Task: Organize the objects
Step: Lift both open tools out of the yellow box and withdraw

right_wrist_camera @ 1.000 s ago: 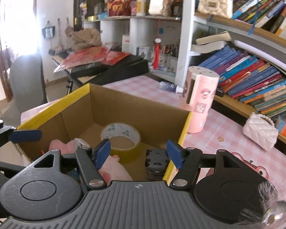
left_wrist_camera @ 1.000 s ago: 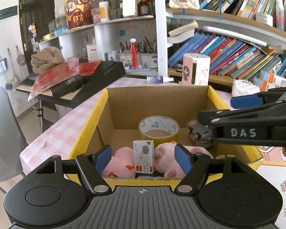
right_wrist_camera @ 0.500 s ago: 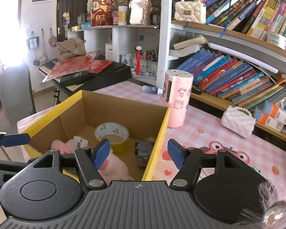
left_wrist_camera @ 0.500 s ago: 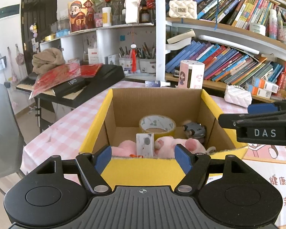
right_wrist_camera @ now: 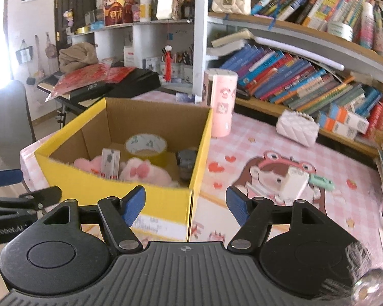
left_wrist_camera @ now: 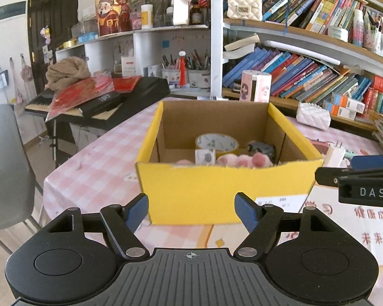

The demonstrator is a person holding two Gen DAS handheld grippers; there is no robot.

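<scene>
Left claw (left_wrist_camera: 191, 211): open, nothing between the pads, aimed at the near yellow wall of the box.
Right claw (right_wrist_camera: 185, 205): open and empty too, jaws just widened; seen again at 3 o'clock in the left view.
Box (right_wrist_camera: 166, 204): cardboard, yellow outside, at 12 o'clock from the left claw and 11 o'clock from the right; near corner just ahead of the right claw.
Box contents: pink plush toy (right_wrist_camera: 140, 172) nearest, small card box (right_wrist_camera: 110, 163) standing upright against it, tape roll (right_wrist_camera: 146, 145) lying flat behind, grey toy car (right_wrist_camera: 186, 158) against the right-hand wall.
Charger (right_wrist_camera: 295, 182): white plug block loose on the pink tablecloth (right_wrist_camera: 242, 137), at 1 o'clock from the right claw, well apart from the box; prongs up in the left view.
Green clip (right_wrist_camera: 321, 180): small mint piece touching or just beside the charger, at its far right; long axis roughly crosswise.
Nearer hand: right, judged from the charger lying on its side, with the left claw squarely behind the box.
Likely next move: a swing of the right claw toward 1 o'clock, jaws straddling the charger's narrow sides.
Pink cylinder (right_wrist_camera: 220, 104): upright past the box's far right corner, at 12 o'clock.
White purse (right_wrist_camera: 297, 127): farther out, at 1 o'clock, below the books.
</scene>
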